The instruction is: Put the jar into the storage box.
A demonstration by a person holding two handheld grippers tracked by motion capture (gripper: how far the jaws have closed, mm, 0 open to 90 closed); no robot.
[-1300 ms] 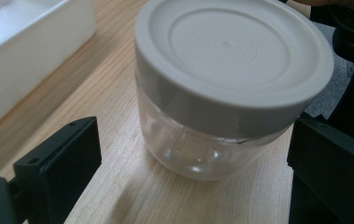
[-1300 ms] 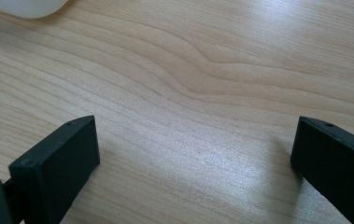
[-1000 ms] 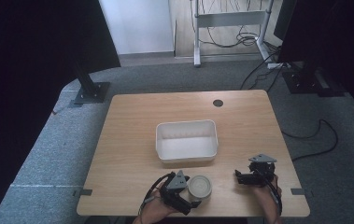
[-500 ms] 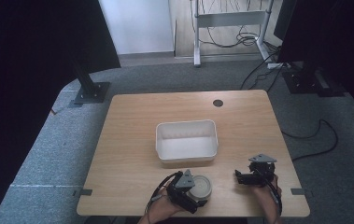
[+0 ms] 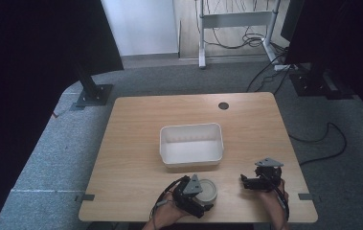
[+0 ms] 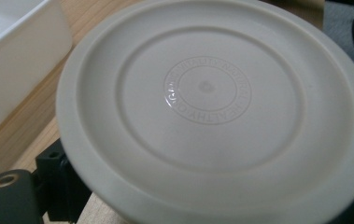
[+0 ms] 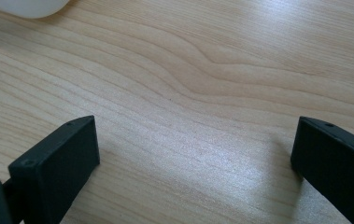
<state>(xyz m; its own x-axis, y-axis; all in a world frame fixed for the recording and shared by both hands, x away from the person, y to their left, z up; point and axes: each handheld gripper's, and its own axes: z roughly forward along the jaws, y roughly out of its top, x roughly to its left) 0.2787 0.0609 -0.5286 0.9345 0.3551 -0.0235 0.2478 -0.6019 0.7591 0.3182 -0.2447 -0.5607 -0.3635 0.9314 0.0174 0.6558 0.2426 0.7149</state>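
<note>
Left tool (image 5: 207, 197) clamped on a round white lid (image 5: 208, 190) — lid between its jaws, just short of the white tub (image 5: 191, 145). Right tool (image 5: 247, 182) released, jaws wide over bare bench (image 7: 212, 84).

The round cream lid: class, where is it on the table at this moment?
In the high view the round cream lid lies near the table's front edge, at the left gripper, just in front of the white rectangular tub.

A ring of raised lettering circles the centre of the round cream lid (image 6: 212, 107) in the left gripper view. It appears upside down and too faint to spell out with certainty. Nothing else carries legible writing.
</note>
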